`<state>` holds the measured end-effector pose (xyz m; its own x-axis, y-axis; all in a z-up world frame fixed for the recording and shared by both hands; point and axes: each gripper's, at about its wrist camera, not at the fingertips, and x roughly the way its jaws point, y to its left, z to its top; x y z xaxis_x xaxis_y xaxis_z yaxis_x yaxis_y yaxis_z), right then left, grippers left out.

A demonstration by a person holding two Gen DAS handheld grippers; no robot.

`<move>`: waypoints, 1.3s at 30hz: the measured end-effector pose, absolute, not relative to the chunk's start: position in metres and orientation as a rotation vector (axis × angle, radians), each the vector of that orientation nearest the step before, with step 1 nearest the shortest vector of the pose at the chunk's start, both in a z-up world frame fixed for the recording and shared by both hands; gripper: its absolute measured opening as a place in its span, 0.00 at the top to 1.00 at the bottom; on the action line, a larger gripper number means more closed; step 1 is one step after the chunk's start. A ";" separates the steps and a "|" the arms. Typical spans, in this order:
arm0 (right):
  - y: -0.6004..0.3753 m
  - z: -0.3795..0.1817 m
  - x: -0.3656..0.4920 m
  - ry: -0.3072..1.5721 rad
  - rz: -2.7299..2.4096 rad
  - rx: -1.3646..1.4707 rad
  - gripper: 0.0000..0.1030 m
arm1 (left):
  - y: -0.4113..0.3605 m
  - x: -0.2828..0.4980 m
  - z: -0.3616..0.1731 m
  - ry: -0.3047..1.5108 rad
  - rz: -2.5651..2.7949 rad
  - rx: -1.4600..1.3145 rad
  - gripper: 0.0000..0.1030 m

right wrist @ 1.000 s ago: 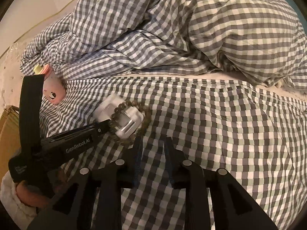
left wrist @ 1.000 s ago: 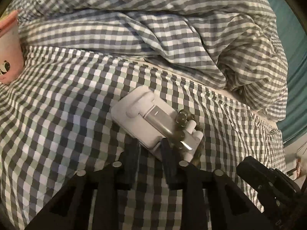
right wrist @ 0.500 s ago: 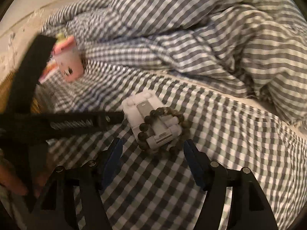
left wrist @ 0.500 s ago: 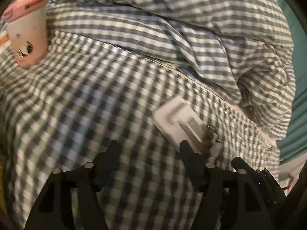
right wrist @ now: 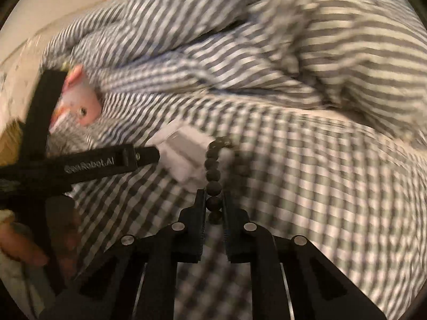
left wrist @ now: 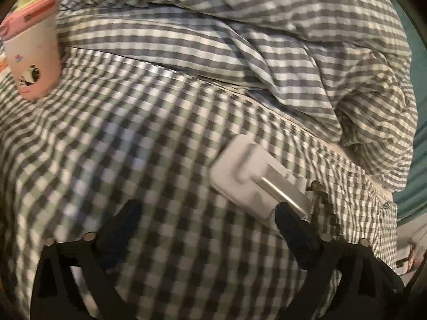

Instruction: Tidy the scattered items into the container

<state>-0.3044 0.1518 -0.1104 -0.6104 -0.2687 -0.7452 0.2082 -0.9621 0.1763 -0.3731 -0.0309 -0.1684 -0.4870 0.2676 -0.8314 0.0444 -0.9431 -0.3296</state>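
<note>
A brown bead bracelet (right wrist: pixel 213 170) hangs stretched from the white folding stand (right wrist: pixel 184 149) on the checked bed sheet. My right gripper (right wrist: pixel 214 200) is closing tight on it, pads pressing its lowest beads. In the left wrist view the stand (left wrist: pixel 250 176) lies just beyond the right finger of my left gripper (left wrist: pixel 206 206). That gripper's jaws are opening wide, and only sheet lies between them. Bracelet beads (left wrist: pixel 319 200) show at the stand's right end. The right wrist view is blurred.
A pink cup (left wrist: pixel 34 53) lies on its side at the far left of the sheet. A crumpled checked duvet (left wrist: pixel 267 40) rises behind. The left gripper's arm (right wrist: pixel 106 162) and a hand (right wrist: pixel 24 250) fill the left of the right wrist view, beside a brown box edge (right wrist: pixel 8 144).
My left gripper let go of the stand, opened wide and shifted left. My right gripper opened, came up to the bracelet and shut on it, pulling the beads taut.
</note>
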 end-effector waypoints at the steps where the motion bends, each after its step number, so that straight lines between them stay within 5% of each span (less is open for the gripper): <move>1: 0.161 -0.107 -0.302 -0.149 -2.607 1.211 0.89 | -0.028 -0.374 -0.170 -0.454 2.564 -1.519 0.00; 5: 0.188 -0.106 -0.299 -0.248 -2.665 1.200 0.89 | -0.012 -0.379 -0.174 -0.386 2.639 -1.517 0.00; 14: 0.195 -0.112 -0.295 -0.266 -2.671 1.165 0.89 | -0.010 -0.412 -0.169 -0.696 2.623 -1.597 0.00; 20: 0.200 -0.119 -0.296 -0.303 -2.673 1.158 0.89 | 0.014 -0.431 -0.173 -0.502 2.650 -1.677 0.00; 21: 0.200 -0.120 -0.296 -0.300 -2.683 1.157 0.89 | 0.019 -0.431 -0.172 -0.475 2.642 -1.665 0.02; 22: 0.200 -0.121 -0.296 -0.300 -2.679 1.161 0.89 | 0.024 -0.428 -0.170 -0.457 2.616 -1.634 0.19; 25: 0.201 -0.120 -0.295 -0.310 -2.673 1.141 0.89 | 0.030 -0.422 -0.163 -0.473 2.573 -1.596 0.39; 32: 0.206 -0.106 -0.284 -0.300 -2.722 1.114 0.89 | 0.046 -0.393 -0.146 -0.387 2.515 -1.544 0.50; 35: 0.215 -0.090 -0.270 -0.300 -2.751 1.071 0.89 | 0.063 -0.366 -0.129 -0.289 2.505 -1.479 0.63; 39: 0.231 -0.077 -0.243 -0.266 -2.791 1.065 0.89 | 0.096 -0.335 -0.123 -0.102 2.499 -1.438 0.63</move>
<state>-0.2432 0.2306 -0.0766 -0.7391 -0.1945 -0.6449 0.0694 -0.9743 0.2143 -0.3349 0.0959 -0.1232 -0.4786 0.2547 -0.8403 -0.1855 -0.9647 -0.1868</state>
